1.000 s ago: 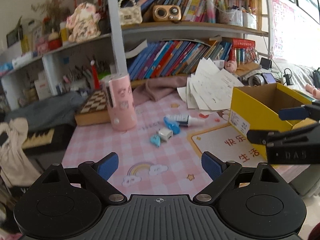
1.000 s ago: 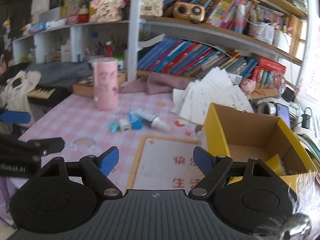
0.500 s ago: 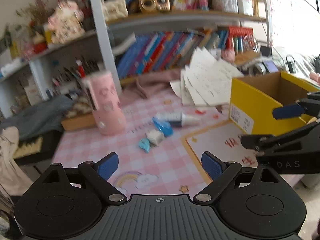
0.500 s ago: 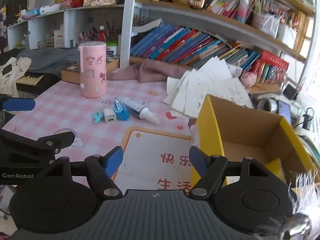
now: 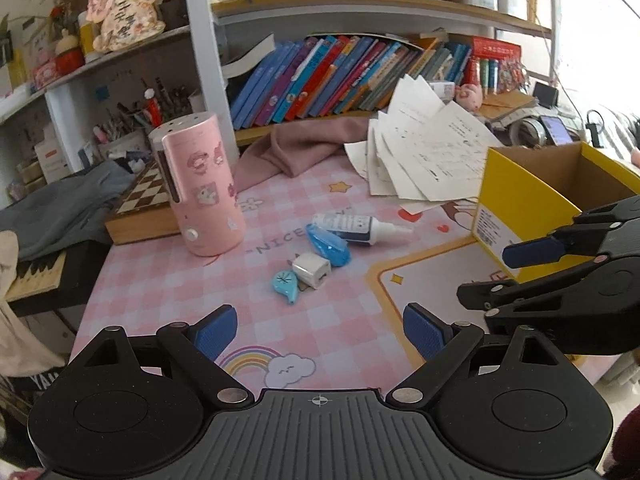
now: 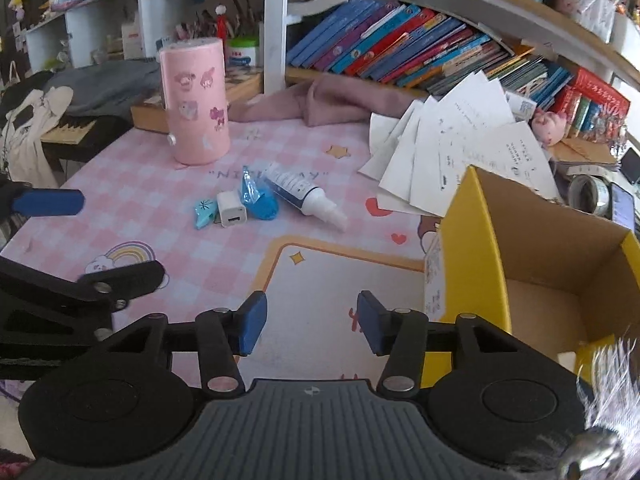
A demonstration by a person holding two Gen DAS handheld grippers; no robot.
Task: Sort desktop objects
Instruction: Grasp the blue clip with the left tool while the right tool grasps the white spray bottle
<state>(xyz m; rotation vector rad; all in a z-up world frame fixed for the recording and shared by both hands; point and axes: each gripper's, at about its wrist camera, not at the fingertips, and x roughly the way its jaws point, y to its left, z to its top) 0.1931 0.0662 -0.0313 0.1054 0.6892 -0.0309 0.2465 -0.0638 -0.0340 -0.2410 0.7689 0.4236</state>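
On the pink checked mat lie a white and dark blue bottle [image 5: 360, 227] [image 6: 302, 194], a blue wrapped packet [image 5: 328, 244] [image 6: 256, 200], a white charger cube [image 5: 312, 269] [image 6: 231, 211] and a small light-blue piece [image 5: 286, 282] [image 6: 203, 212], close together. A yellow cardboard box [image 5: 516, 204] [image 6: 476, 248] stands open at the right. My left gripper [image 5: 316, 330] is open and holds nothing, short of the cluster. My right gripper [image 6: 310, 322] hovers over the white panel of the mat, jaws closing with nothing between them.
A tall pink cylinder [image 5: 198, 184] [image 6: 196, 100] stands behind the cluster, beside a chessboard box [image 5: 140, 208]. Loose papers [image 5: 424, 152] [image 6: 460, 140] fan out behind the box. A pink cloth [image 5: 296, 148] lies under the bookshelf [image 5: 360, 76].
Both grippers have moved forward and lower toward the desk, so the objects look nearer. The right gripper's jaws have narrowed; the left's stayed wide.
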